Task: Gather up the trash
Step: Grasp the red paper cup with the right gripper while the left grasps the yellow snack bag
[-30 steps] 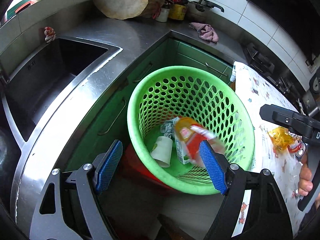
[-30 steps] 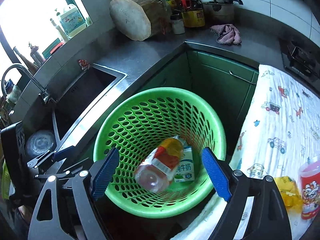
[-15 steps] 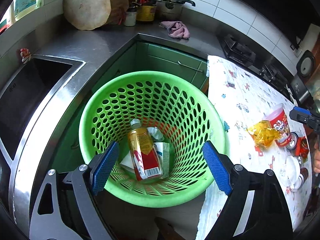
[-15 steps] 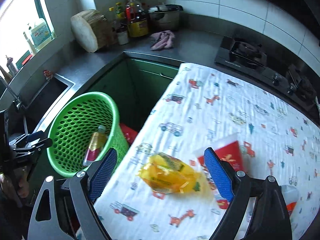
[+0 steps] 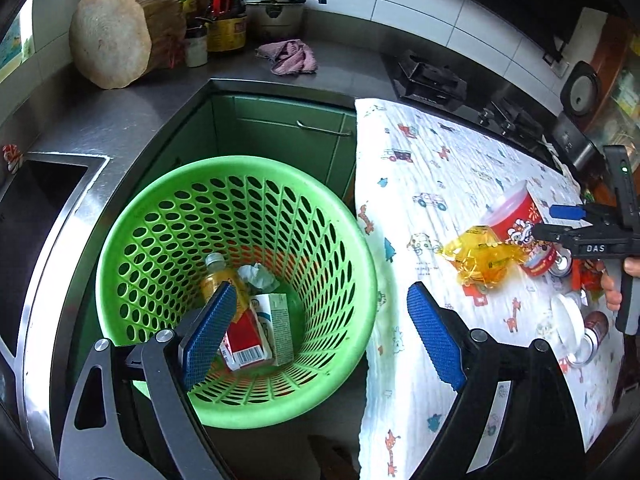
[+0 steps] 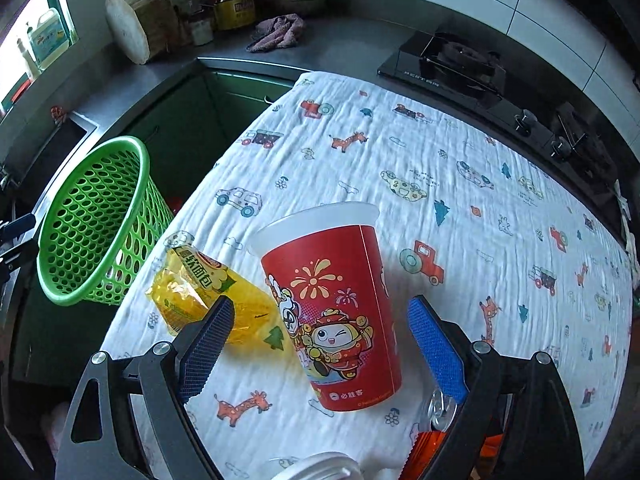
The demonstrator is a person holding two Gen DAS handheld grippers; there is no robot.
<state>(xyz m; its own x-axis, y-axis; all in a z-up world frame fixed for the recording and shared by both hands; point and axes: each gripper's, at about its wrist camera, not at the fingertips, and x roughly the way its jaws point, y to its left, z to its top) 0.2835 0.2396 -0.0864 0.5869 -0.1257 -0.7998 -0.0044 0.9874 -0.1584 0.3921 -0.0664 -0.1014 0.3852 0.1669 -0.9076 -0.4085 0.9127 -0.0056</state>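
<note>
Trash already sits in the green basket (image 5: 236,288) in the left wrist view: a bottle (image 5: 218,280), a milk carton (image 5: 276,328) and a crumpled tissue (image 5: 258,274) lie at the bottom. The basket stands on the floor, tucked beside the tabletop (image 5: 420,184), so things are easy to drop in. The left tool (image 5: 316,330) hangs above the basket's rim, at about 3 o'clock of the basket. Its jaws are wide apart and nothing is in them. At 2 o'clock from it, on the cloth, lie a yellow bread wrapper (image 5: 480,258) and a red paper cup (image 5: 520,220), with the right tool (image 5: 576,224) next to them.

In the right wrist view, the right tool (image 6: 320,346) points down at the red paper cup (image 6: 336,312). The cup stands on the cloth, between the spread jaws, but the blue pads (image 6: 436,350) do not press on it. So this tool is open and holds nothing. I think the cup is the next thing to grab. The yellow bread wrapper (image 6: 204,292) lies at 9 o'clock of the cup, touching it. The green basket (image 6: 96,224) waits farther out at 9 o'clock, off the tabletop's edge.
</note>
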